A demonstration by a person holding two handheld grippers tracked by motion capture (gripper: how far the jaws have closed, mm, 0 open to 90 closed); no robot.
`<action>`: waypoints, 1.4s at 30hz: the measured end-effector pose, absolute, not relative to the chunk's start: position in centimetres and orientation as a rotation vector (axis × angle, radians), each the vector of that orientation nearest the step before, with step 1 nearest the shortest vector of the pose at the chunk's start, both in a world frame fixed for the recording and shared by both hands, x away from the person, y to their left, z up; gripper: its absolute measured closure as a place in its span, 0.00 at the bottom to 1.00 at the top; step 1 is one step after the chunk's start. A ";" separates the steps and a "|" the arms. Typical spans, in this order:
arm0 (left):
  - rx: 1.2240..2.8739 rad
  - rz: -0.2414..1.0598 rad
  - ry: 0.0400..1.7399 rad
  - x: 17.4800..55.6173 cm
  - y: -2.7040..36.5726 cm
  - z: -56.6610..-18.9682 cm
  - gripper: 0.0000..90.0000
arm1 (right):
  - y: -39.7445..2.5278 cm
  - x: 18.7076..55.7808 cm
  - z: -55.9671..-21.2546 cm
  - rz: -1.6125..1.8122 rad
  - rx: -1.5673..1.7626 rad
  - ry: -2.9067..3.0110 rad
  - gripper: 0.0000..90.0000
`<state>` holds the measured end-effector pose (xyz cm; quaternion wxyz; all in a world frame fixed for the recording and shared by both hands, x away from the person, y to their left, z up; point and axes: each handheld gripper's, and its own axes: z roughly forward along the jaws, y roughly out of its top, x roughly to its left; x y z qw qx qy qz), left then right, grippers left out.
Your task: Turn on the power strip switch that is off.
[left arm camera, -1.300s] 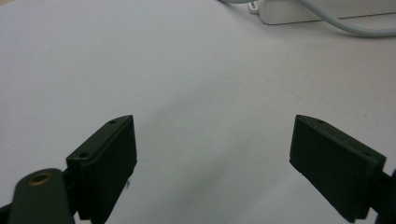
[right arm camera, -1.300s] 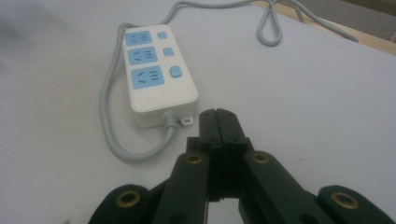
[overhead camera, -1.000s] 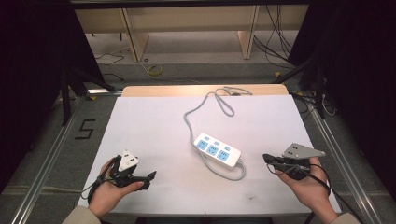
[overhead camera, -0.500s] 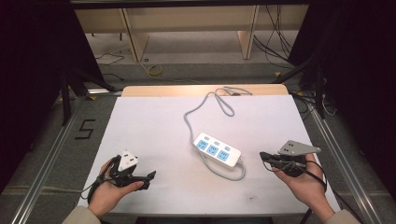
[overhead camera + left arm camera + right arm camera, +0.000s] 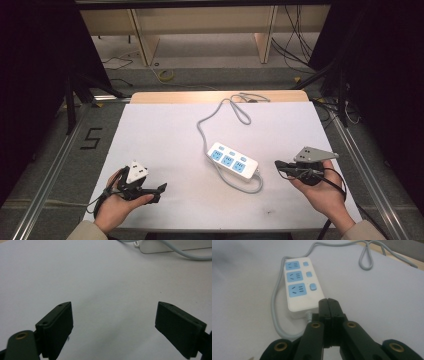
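Observation:
A white power strip (image 5: 232,161) with three blue sockets lies near the middle of the white table (image 5: 165,130); its grey cord (image 5: 222,112) loops back toward the far edge. In the right gripper view the power strip (image 5: 299,285) sits just beyond my shut jaws, its cord (image 5: 275,315) curving past on the left. My right gripper (image 5: 278,166) hovers just right of the strip, empty. My left gripper (image 5: 161,189) rests at the front left, jaws wide apart with nothing between them. The left gripper view catches the strip's edge (image 5: 172,245) and cord (image 5: 190,256) far off.
The table's wooden far edge (image 5: 200,96) shows beyond the white sheet. Metal rails (image 5: 50,170) run along both sides. Shelving legs and loose cables (image 5: 295,50) stand on the floor behind. A "5" marker (image 5: 91,138) sits on the floor to the left.
My right gripper has lowered slightly and edged a little right near the strip. My left gripper has barely moved.

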<state>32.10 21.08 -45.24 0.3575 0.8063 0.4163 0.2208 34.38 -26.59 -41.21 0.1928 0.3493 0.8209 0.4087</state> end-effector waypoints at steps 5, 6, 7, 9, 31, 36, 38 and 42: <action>2.083 0.571 1.071 32.1 21.1 -45.2 0.16 | -26.2 34.7 -41.1 1.145 0.976 2.315 1.00; 2.083 0.571 1.071 32.1 21.1 -45.2 0.16 | -26.1 34.7 -41.0 1.145 0.975 2.314 1.00; 2.082 0.571 1.071 32.1 21.1 -45.2 0.16 | -26.1 34.8 -41.0 1.144 0.973 2.316 1.00; 2.081 0.572 1.071 32.1 21.1 -45.3 0.16 | -25.9 35.0 -40.9 1.142 0.971 2.320 1.00; 2.084 0.571 1.067 32.1 21.1 -45.3 0.16 | -24.6 36.1 -40.4 1.115 0.958 2.370 1.00; 2.083 0.570 1.067 32.2 21.0 -45.3 0.16 | -24.3 36.4 -40.3 1.106 0.956 2.383 1.00; 2.078 0.570 1.069 32.2 21.0 -45.3 0.16 | -24.2 36.5 -40.3 1.102 0.952 2.388 1.00; 2.079 0.570 1.068 32.2 21.0 -45.3 0.16 | -23.9 36.7 -40.3 1.086 0.947 2.402 1.00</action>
